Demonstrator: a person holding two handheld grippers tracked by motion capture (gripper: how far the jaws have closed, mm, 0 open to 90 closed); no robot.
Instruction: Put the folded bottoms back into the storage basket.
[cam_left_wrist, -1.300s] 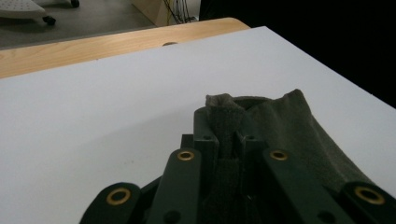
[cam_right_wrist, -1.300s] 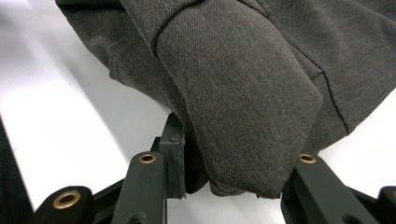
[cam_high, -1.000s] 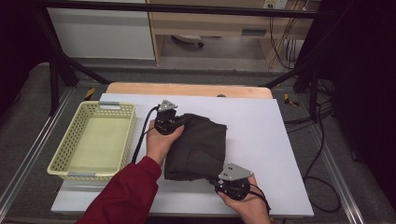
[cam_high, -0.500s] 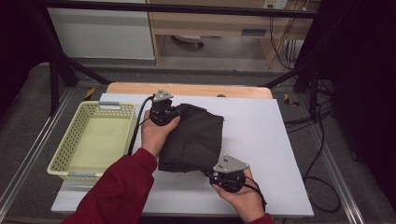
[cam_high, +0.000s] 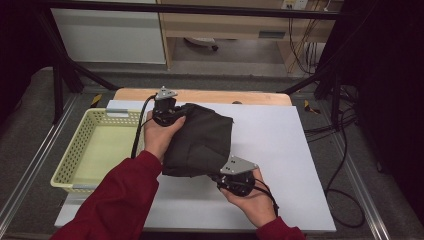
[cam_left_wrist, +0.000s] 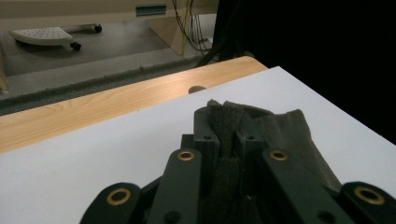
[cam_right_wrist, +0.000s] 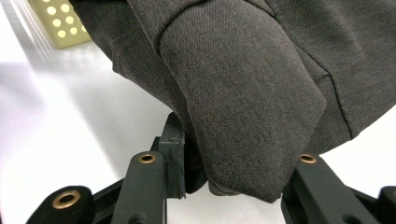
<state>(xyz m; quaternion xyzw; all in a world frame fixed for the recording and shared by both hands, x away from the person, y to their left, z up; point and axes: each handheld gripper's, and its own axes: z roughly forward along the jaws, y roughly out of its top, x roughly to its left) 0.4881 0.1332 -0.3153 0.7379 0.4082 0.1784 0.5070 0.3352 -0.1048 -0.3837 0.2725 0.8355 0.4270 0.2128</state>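
High view: both grippers are holding a folded dark cloth (cam_high: 199, 140) over the white table (cam_high: 280, 150), right of the yellow basket (cam_high: 90, 150). The cloth's long axis is running diagonally, from the far end by the left gripper (cam_high: 165, 111) to the near end by the right gripper (cam_high: 234, 176); the far end is sitting a little left of the near one. The left hand (cam_high: 159, 136) is gripping its tool at the cloth's far-left corner, the right hand (cam_high: 252, 197) its tool at the near-right corner. Whether the cloth is touching the table I cannot tell from here. Left gripper view: the jaws are pinching a bunched fold of cloth (cam_left_wrist: 224, 123) tight between the pads, nearly together, and the rest of the cloth is trailing off to the right over the white surface, with the wooden table edge (cam_left_wrist: 93, 105) beyond. Right gripper view: the jaws are standing partly apart with a thick folded corner of cloth (cam_right_wrist: 243, 102) filling the gap; the left pad is pressing on the fabric, the right pad is hidden behind it. The cloth is hanging above the table here, with a corner of the basket (cam_right_wrist: 58, 21) at top left.
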